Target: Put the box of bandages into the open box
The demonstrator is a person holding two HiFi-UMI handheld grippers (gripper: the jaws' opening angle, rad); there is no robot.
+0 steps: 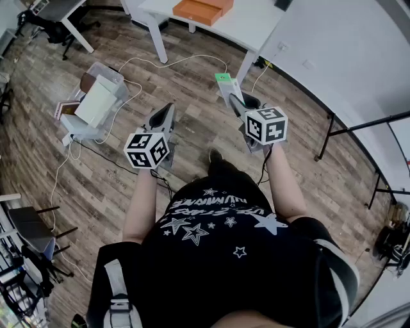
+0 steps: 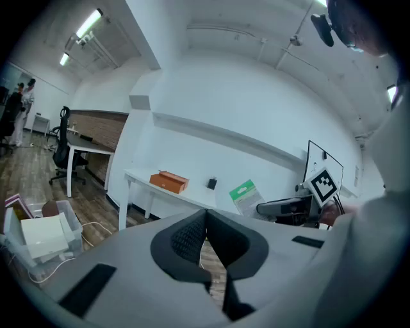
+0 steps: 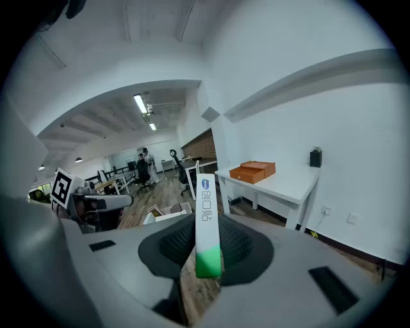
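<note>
The shirt (image 1: 218, 237) is black and short-sleeved, with white stars and lettering. The left gripper (image 1: 168, 109) and right gripper (image 1: 234, 98) are grey, with dark ribbed pads (image 2: 186, 240) and black-and-white marker cubes (image 1: 147, 149).

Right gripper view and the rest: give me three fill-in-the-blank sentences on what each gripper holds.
1. The right gripper has its jaws shut on a thin box of bandages, white and ___.
2. The left gripper, jaws together, holds ___.
3. The orange box lies on a white ___.
Missing words: green; nothing; table.
</note>
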